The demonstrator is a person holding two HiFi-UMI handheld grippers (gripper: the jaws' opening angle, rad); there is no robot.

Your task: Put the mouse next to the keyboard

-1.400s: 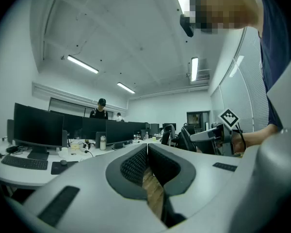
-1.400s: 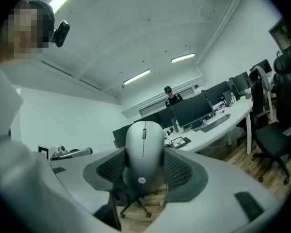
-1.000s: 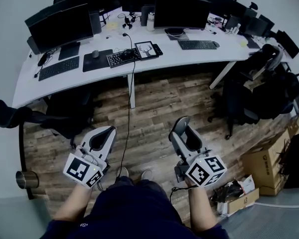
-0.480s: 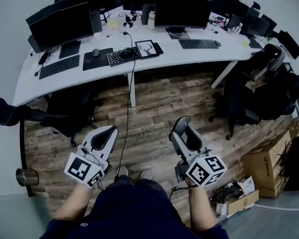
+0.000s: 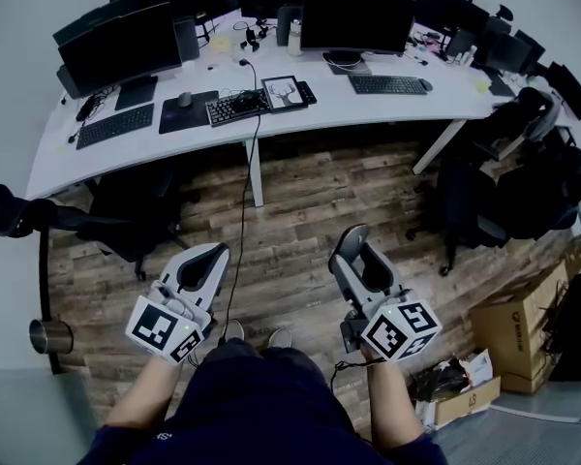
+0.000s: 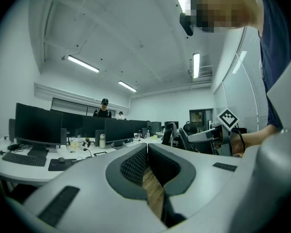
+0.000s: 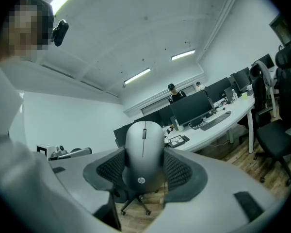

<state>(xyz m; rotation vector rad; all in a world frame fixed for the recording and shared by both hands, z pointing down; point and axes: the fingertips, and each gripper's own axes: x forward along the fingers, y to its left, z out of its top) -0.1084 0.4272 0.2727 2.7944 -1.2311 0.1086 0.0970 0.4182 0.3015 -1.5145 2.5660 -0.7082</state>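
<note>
Transport step in hand: mouse (image 7: 144,149) clamped between right gripper (image 5: 354,245) pads, well apart from worktop (image 5: 368,110). Left gripper (image 6: 148,154) jaws together, nothing held. Next: worktop to be approached, mouse to be set just beside keyboard (image 5: 381,85), then released.

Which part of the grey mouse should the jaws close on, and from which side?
Its two long sides, mid-body, coming in from the rear end along its length: the top is domed and the sides are the flattest opposing faces. The right gripper holds the mouse that way.
</note>
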